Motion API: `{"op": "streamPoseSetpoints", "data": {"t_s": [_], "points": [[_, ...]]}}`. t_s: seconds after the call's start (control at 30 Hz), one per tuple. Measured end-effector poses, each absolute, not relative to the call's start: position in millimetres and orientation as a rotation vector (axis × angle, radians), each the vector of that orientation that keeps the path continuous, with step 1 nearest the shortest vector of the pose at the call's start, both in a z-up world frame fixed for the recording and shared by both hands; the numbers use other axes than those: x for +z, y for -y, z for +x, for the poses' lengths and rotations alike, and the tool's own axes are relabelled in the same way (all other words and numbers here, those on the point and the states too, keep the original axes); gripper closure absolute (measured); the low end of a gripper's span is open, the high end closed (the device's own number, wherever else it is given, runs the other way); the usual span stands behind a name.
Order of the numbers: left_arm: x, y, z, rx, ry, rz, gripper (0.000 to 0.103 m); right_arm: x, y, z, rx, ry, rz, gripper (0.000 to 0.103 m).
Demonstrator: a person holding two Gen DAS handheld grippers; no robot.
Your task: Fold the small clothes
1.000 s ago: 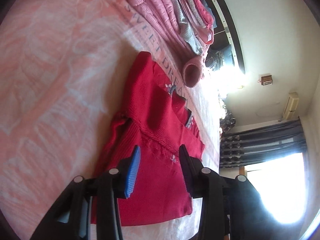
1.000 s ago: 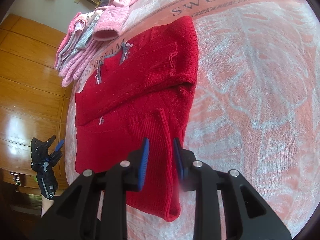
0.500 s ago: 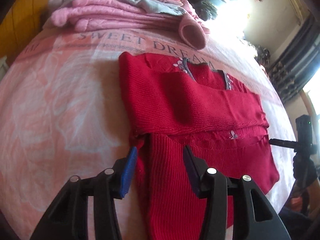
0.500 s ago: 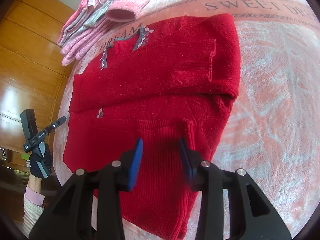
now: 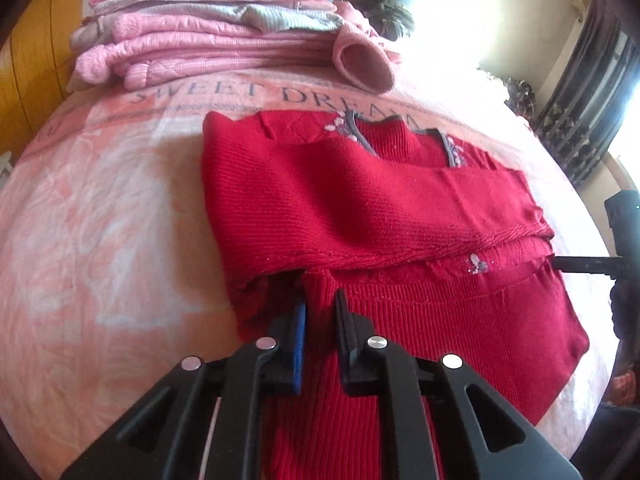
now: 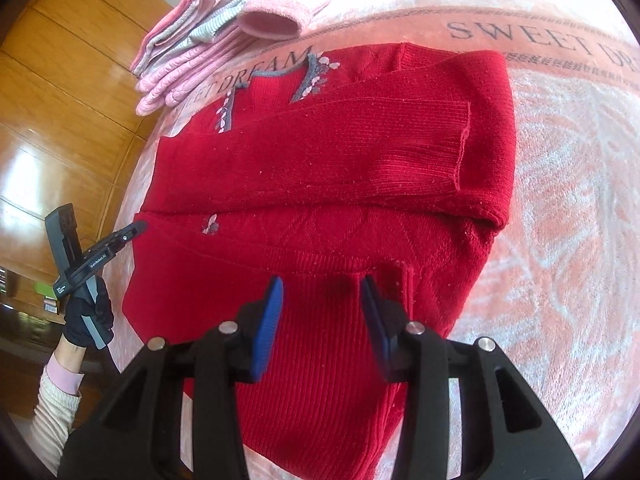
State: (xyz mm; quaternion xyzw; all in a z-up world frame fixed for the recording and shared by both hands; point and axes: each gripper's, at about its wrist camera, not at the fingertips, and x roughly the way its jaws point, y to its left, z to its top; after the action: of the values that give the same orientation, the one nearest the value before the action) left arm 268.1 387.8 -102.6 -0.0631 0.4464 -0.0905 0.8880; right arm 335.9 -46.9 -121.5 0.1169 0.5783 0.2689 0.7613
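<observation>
A red sweater [image 5: 380, 208] lies flat on a pink blanket [image 5: 100, 220], both sleeves folded across its chest and the ribbed hem nearest me. My left gripper [image 5: 320, 320] is at the hem's left part, its fingers drawn close with red knit pinched between them. In the right wrist view the sweater [image 6: 320, 168] fills the middle. There my right gripper [image 6: 322, 292] stands open just above the ribbed hem with nothing held. The left gripper [image 6: 136, 226] shows at the sweater's left edge, held by a gloved hand [image 6: 86, 320]. The right gripper [image 5: 560, 263] shows at the sweater's right edge.
A stack of folded pink and grey clothes [image 5: 208, 40] sits at the blanket's far side, with a pink cuff [image 5: 360, 64] hanging toward the sweater. Bare blanket [image 6: 560, 200] printed "SWEET DREAM" lies on both sides. A wooden wall [image 6: 60, 80] stands to the left and dark curtains [image 5: 580, 112] to the right.
My left gripper swung over the hem's left part and shut on the knit. My right gripper opened wide and moved left along the hem.
</observation>
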Motion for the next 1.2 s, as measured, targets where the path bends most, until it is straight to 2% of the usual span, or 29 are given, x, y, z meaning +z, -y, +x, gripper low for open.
{"op": "streamPoseSetpoints", "data": {"t_s": [0.27,0.47,0.67,0.77,0.83,0.87,0.93,1.2], "points": [[-72,-377,242,-0.256,-0.828,-0.126,0.096,-124,50,342,0.603,-1.263,0.258,0.062],[-80,-375,249,-0.251,-0.843,-0.163,0.096,-126,44,344,0.543,-1.255,0.176,0.064],[-83,-380,246,-0.247,-0.846,-0.190,0.096,-120,55,350,0.521,-1.235,0.173,0.054],[-85,-380,246,-0.244,-0.851,-0.198,0.096,-133,51,347,0.542,-1.291,0.127,0.055],[-87,-379,246,-0.244,-0.854,-0.199,0.096,-137,42,343,0.518,-1.298,0.031,0.068],[-87,-379,246,-0.243,-0.856,-0.200,0.096,-136,37,339,0.520,-1.279,-0.020,0.071],[-88,-379,245,-0.242,-0.857,-0.207,0.096,-130,33,335,0.544,-1.261,-0.054,0.094],[-55,-387,240,-0.246,-0.765,-0.291,0.096,-72,57,327,0.618,-1.143,0.103,0.098]]}}
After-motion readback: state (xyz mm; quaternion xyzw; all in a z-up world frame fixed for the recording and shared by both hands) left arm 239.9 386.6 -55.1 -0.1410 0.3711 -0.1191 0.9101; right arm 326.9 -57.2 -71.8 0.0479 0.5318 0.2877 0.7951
